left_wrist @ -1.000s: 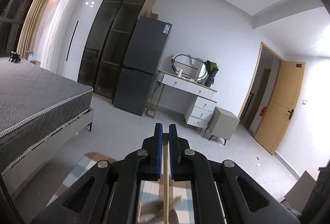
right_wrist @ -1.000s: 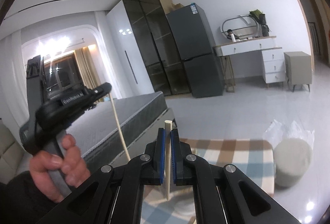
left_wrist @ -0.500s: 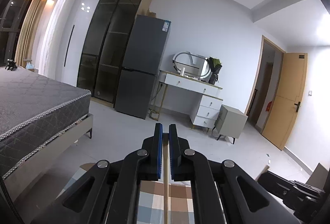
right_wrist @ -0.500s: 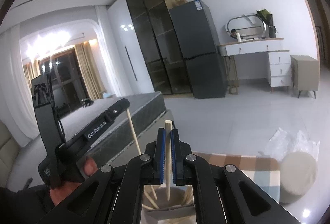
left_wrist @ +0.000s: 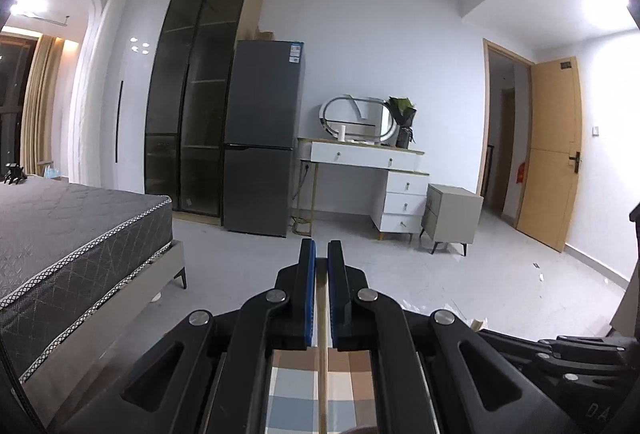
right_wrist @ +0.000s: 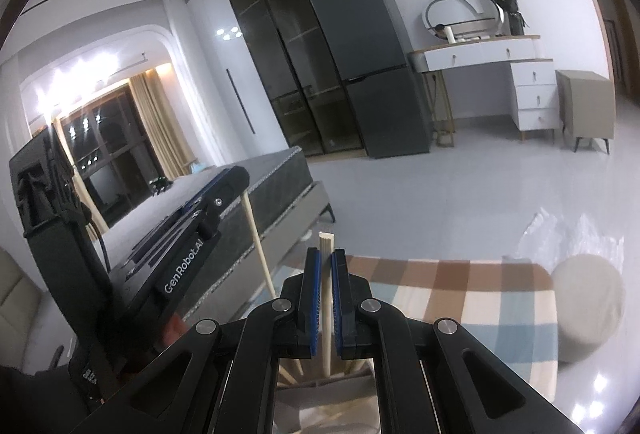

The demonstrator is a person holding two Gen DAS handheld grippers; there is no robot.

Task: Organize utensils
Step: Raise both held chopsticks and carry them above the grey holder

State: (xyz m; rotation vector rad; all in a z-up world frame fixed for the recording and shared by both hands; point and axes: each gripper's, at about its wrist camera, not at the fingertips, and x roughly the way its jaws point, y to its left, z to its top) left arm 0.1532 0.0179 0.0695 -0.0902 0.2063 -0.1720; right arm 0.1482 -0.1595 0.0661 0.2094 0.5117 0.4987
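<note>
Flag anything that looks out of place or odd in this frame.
Crumpled clear plastic wrap lies loose on the floor behind a round stool, like leftover packaging. Otherwise nothing stands out: the left gripper and right gripper each clamp one chopstick.

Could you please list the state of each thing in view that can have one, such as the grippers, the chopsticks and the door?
Left gripper: shut on a chopstick.
Left chopstick: clamped between the fingers, hanging down.
Right gripper: shut on a chopstick.
Right chopstick: upright, top poking above the fingers, lower end in the holder.
Utensil holder: holding several chopsticks.
Door: open.
Vanity drawers: closed.
</note>
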